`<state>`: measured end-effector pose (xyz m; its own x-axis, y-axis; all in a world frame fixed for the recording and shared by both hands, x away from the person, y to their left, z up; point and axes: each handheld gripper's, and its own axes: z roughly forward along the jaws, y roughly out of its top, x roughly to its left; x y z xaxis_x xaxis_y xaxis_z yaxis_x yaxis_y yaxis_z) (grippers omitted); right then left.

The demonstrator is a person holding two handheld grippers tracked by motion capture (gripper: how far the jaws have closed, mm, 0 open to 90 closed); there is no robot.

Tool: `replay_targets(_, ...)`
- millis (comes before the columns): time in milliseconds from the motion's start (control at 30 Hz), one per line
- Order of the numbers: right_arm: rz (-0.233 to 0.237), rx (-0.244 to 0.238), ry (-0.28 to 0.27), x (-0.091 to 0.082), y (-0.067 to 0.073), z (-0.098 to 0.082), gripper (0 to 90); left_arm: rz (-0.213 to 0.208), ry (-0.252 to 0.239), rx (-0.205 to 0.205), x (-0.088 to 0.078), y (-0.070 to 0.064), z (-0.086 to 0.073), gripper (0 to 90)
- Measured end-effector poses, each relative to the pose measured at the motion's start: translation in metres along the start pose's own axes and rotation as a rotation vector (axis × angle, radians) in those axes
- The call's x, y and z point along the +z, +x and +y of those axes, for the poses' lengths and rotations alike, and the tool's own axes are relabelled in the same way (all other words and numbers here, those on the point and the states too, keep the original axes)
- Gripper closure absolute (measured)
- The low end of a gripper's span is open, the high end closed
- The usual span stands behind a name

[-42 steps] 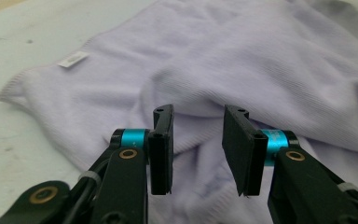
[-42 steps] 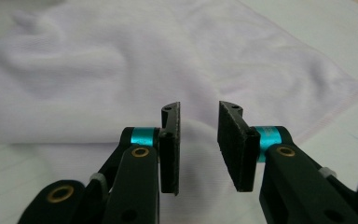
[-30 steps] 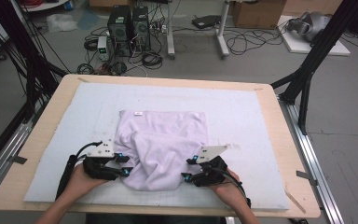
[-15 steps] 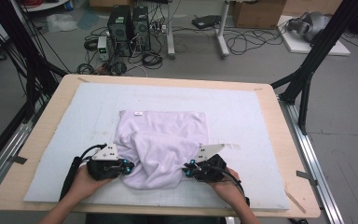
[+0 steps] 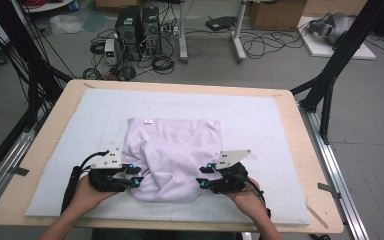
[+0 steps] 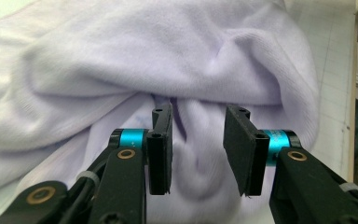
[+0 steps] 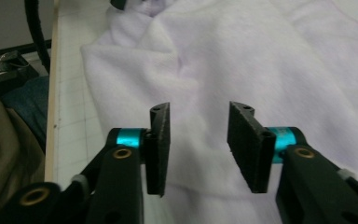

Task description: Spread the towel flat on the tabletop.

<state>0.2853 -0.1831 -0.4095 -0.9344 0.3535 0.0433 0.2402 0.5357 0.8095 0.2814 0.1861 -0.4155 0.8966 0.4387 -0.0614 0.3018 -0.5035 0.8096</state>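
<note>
Although the pale lilac cloth [image 5: 172, 157] is already gathered into a rough, rumpled heap, its near edge is not yet laid flat — it lies on the white mat [image 5: 260, 120] in the near middle of the table [image 5: 300, 150], with a small label [image 5: 148, 121] seen at its far left corner. The left gripper [image 5: 136, 176] is set at the near left side of the cloth and the right gripper [image 5: 203, 176] at the near right side.

In the left gripper view the jaws have just been opening again; they stand partly apart, a soft fold of cloth is seen in the gap, but it is not pressed by the pads [image 6: 161, 140]. In the right gripper view the jaws have also been opening and are partly apart over a flat part of the cloth, with nothing held.

It is judged that a new grip on the near edge is being prepared. To do this well, both jaws should be lowered to the mat and closed on one layer only — not on the bulky fold. The two sides should be taken at a matching height, so that the cloth is lifted evenly and no new wrinkle is pulled in.
</note>
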Motion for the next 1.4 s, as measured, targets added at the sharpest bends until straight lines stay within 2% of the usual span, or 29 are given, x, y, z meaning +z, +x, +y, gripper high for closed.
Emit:
replay_targets(100,0.024,-0.02,0.053,0.018,0.004,0.003,54.0,-0.019,0.032,0.001,0.017,0.0,0.003,61.5)
replay_targets(167,0.036,-0.045,0.103,0.032,0.007,0.002,57.0,-0.03,0.071,0.018,0.029,-0.001,0.001,63.7)
replay_targets(200,0.031,-0.056,0.12,0.036,0.008,0.001,60.9,-0.04,0.086,0.034,0.034,-0.002,0.0,68.0)
replay_targets(233,0.031,-0.075,0.141,0.04,0.009,-0.001,70.8,-0.052,0.103,0.054,0.038,-0.003,-0.002,78.3)
replay_targets(267,0.028,-0.097,0.167,0.042,0.009,-0.001,82.6,-0.055,0.102,0.055,0.04,-0.004,-0.003,83.6)
replay_targets(300,0.031,-0.115,0.184,0.042,0.009,-0.001,89.5,-0.05,0.1,0.058,0.039,-0.004,-0.002,84.7)
replay_targets(367,0.037,-0.113,0.161,0.036,0.008,0.0,89.7,-0.039,0.08,0.058,0.032,-0.002,0.0,85.6)
replay_targets(467,0.002,-0.106,0.115,0.018,0.003,0.003,89.7,-0.016,0.018,0.019,0.018,0.0,0.002,85.9)
replay_targets(567,-0.021,-0.067,0.079,0.002,-0.005,0.003,89.7,0.006,-0.021,0.014,0.002,-0.001,0.003,86.0)
replay_targets(633,-0.011,-0.054,0.066,-0.002,-0.007,0.002,89.6,0.022,-0.032,0.017,-0.007,-0.003,0.002,86.1)
replay_targets(667,-0.002,-0.056,0.068,-0.001,-0.006,0.001,89.2,0.029,-0.036,0.015,-0.011,-0.003,0.001,86.2)
replay_targets(733,-0.002,-0.043,0.072,0.004,-0.003,-0.001,73.2,0.036,-0.038,0.012,-0.018,-0.004,-0.003,86.2)
replay_targets(800,0.015,-0.036,0.087,0.014,-0.002,-0.002,65.0,0.047,-0.033,0.012,-0.024,-0.006,-0.007,86.2)
replay_targets(867,0.004,-0.043,0.119,0.022,0.0,-0.004,61.8,0.05,-0.037,0.002,-0.031,-0.009,-0.013,86.2)
replay_targets(967,0.004,-0.034,0.16,0.03,-0.001,-0.008,60.7,0.057,-0.032,0.006,-0.041,-0.015,-0.021,86.1)
replay_targets(1067,0.007,-0.009,0.153,0.03,-0.003,-0.011,61.1,0.053,-0.015,0.009,-0.047,-0.023,-0.029,86.2)
replay_targets(1200,0.005,-0.013,0.155,0.031,-0.001,-0.012,62.7,0.028,0.015,0.029,-0.046,-0.033,-0.035,85.7)
replay_targets(1267,0.008,-0.019,0.15,0.029,-0.001,-0.012,62.9,0.016,0.01,0.033,-0.044,-0.033,-0.032,83.1)
replay_targets(1300,0.007,-0.02,0.146,0.028,-0.002,-0.011,62.9,0.015,0.002,0.024,-0.043,-0.031,-0.028,78.1)
replay_targets(1333,0.0,-0.02,0.141,0.025,-0.002,-0.011,62.9,0.02,-0.008,0.021,-0.043,-0.029,-0.024,72.8)
replay_targets(1400,-0.016,-0.014,0.127,0.021,-0.006,-0.01,62.6,0.03,-0.031,0.014,-0.04,-0.022,-0.015,69.8)
